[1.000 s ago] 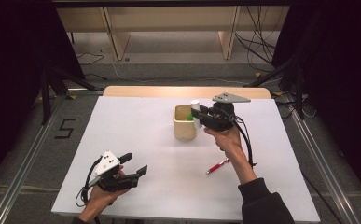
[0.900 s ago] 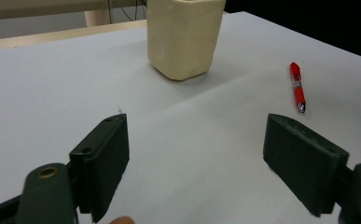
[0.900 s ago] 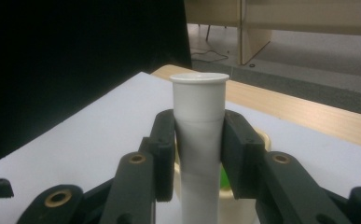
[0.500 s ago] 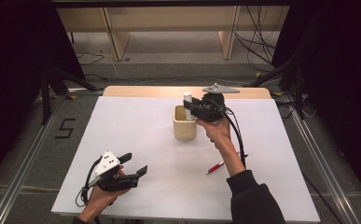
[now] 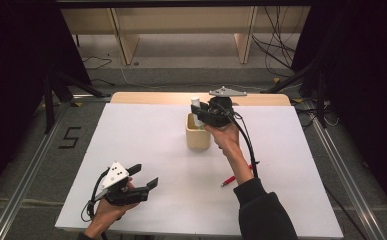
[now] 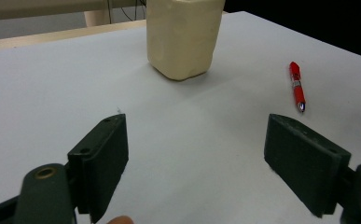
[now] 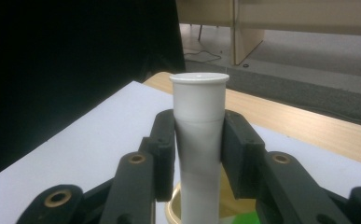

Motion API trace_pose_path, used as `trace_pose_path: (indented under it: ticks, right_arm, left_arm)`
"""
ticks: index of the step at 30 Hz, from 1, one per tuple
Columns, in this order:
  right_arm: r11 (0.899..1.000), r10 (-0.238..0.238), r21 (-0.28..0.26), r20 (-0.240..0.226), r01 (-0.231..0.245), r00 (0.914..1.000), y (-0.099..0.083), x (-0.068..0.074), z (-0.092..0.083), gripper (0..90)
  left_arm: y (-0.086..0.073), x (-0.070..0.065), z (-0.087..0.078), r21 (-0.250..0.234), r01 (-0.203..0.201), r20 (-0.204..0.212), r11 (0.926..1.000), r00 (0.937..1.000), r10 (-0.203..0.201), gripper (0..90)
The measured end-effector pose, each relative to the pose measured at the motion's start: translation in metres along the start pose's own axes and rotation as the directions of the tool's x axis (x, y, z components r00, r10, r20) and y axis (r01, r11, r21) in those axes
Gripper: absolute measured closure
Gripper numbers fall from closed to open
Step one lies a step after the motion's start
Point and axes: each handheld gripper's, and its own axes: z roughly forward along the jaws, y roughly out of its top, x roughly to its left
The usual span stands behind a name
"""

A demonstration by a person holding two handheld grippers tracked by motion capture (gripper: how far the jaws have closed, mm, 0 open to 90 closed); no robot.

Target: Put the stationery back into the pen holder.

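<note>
White and smooth, a tube (image 7: 199, 140) with a flat cap on top stands straight up between the two black jaws of the right gripper (image 5: 207, 114). The jaws squeeze it from both sides, just under the cap, so it cannot slip. The right gripper holds the tube right over a cream cup (image 5: 198, 137) that sits in the middle of the counter (image 5: 131, 145). The bottom of the tube looks like it is at the mouth of the cup. I cannot tell if it is going in or coming out. Something green shows inside the cup, but it is too hard to make out.

Holding the tube upright makes sense, because the cup is open at the top.

The left gripper (image 5: 141, 179) rests low, near the front edge of the counter, well away from the cup. Its jaws are wide apart and nothing is between them. It seems to be just waiting.

A red pen (image 6: 297, 86) lies flat on the counter, near the person's right arm (image 5: 241, 165).

A black number 5 (image 5: 70, 137) is marked on the floor at the left. I can read no words on the tube, the cup or the pen.
</note>
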Motion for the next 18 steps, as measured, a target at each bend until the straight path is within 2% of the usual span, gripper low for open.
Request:
trace_pose_path:
  ticks: [7, 18]
  right_arm:
    - [1.000, -0.005, 0.014, 0.017, 0.005, 0.9998, -0.003, 0.000, 0.008, 67.6]
    - [0.999, 0.019, 0.037, 0.037, -0.020, 0.9992, -0.010, -0.003, 0.024, 67.6]
  left_arm:
    - [0.000, -0.001, 0.000, 0.002, -0.004, 0.000, 1.0000, 1.0000, 0.004, 21.3]
    - [0.000, 0.000, 0.000, 0.003, -0.004, -0.007, 1.0000, 1.0000, 0.004, 21.3]
